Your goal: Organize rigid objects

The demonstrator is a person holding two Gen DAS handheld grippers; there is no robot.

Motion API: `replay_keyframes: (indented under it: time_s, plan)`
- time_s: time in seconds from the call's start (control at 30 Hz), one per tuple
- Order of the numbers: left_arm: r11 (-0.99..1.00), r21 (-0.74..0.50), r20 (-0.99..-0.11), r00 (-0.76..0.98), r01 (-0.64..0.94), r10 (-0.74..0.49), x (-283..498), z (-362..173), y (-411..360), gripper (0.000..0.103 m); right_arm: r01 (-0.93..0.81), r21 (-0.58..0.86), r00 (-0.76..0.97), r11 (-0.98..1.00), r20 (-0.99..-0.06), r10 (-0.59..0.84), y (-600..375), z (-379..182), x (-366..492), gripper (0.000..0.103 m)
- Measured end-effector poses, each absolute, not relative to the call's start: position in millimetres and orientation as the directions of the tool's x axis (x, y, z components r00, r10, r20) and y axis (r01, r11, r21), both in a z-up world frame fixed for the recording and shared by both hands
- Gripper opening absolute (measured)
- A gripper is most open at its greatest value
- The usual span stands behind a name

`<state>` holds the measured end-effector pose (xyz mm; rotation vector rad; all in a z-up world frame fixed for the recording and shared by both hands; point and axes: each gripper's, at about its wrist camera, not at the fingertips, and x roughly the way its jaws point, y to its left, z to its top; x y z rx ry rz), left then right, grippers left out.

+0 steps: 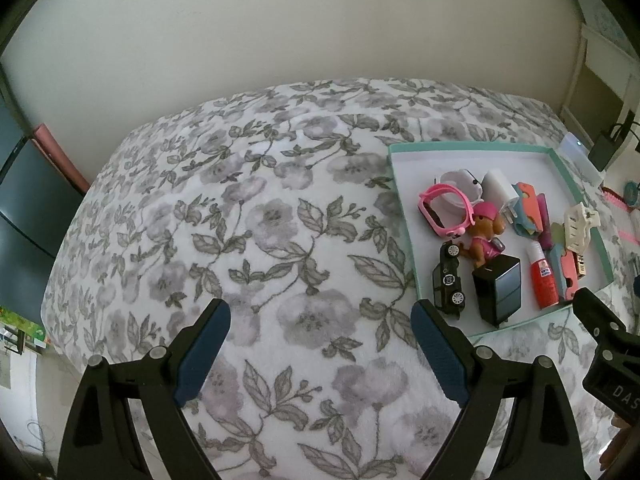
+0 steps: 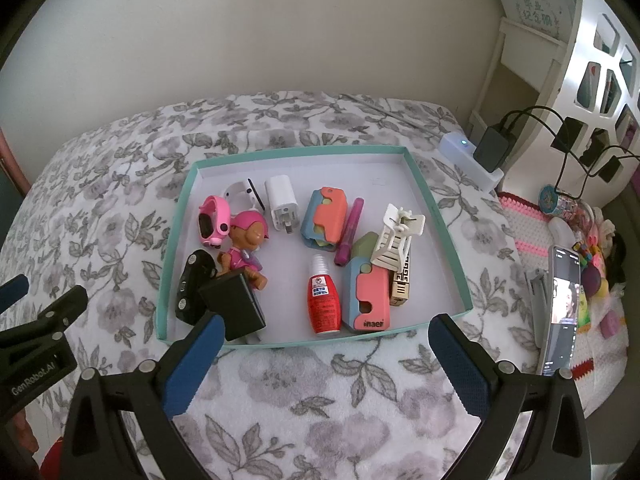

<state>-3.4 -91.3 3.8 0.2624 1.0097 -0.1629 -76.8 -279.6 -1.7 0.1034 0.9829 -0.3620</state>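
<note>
Left to right across the floral bedspread: the left tongs hang released over bare cloth, both blue pads well apart and nothing between them. To their right lies a shallow teal-rimmed tray, and the right tongs hover just short of its near rim, likewise spread wide and empty.

The tray holds every small hard item in view. Along its left side sit a pink watch, a white watch behind it, a toy dog in a pink cap, a black toy car and a black box lying against the car at the near rim. In the middle are a white charger plug and a red bottle. Toward the right are two coral-and-blue cases, a purple pen, a cream hair clip and a small gold piece. A phone stands propped off the bed's right edge.

Judged stage: nothing is grasped, so this reads as a pause, either before sorting begins or after gathering ends. A next pick would call for lowering one pair of tongs over a single free-standing item; the red bottle looks easiest, while the box, car and dog crowd each other.
</note>
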Motion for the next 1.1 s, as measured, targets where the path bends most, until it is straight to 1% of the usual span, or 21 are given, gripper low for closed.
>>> replay_keyframes:
  time_s: [1.1]
  plan:
    - [0.956, 0.15, -0.859, 0.513, 0.251, 0.0, -2.3, 2.0, -90.5, 0.092, 0.354, -0.075, 0.493, 0.932, -0.832, -0.255, -281.5, -4.0, -77.6, 0.103]
